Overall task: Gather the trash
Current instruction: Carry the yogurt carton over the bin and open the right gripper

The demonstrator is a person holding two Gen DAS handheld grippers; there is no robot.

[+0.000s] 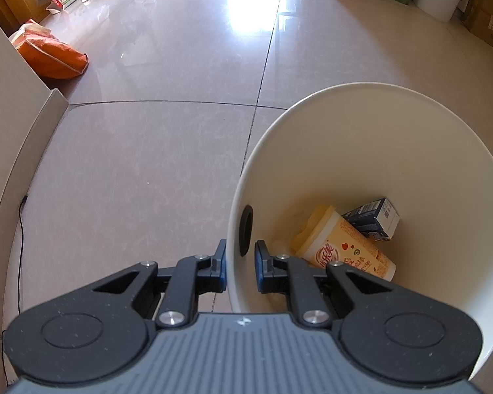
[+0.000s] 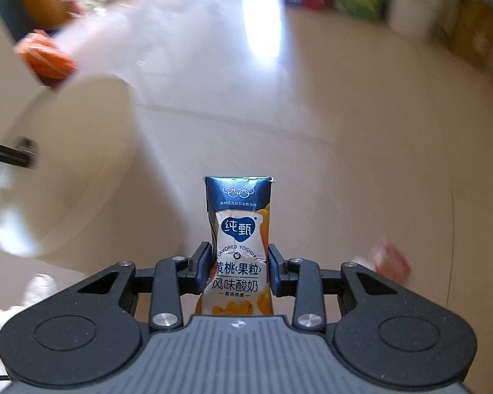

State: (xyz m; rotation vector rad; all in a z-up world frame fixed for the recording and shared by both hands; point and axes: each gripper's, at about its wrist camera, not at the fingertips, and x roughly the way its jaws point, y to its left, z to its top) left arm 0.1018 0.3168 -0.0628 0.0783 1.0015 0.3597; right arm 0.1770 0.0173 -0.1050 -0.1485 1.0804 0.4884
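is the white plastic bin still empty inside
No, the white plastic bin holds a yellow drink cup and a dark blue carton.

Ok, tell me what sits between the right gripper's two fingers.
In the right wrist view, a crumpled blue-and-white yoghurt carton stands upright between the right gripper's fingers, which pinch its sides.
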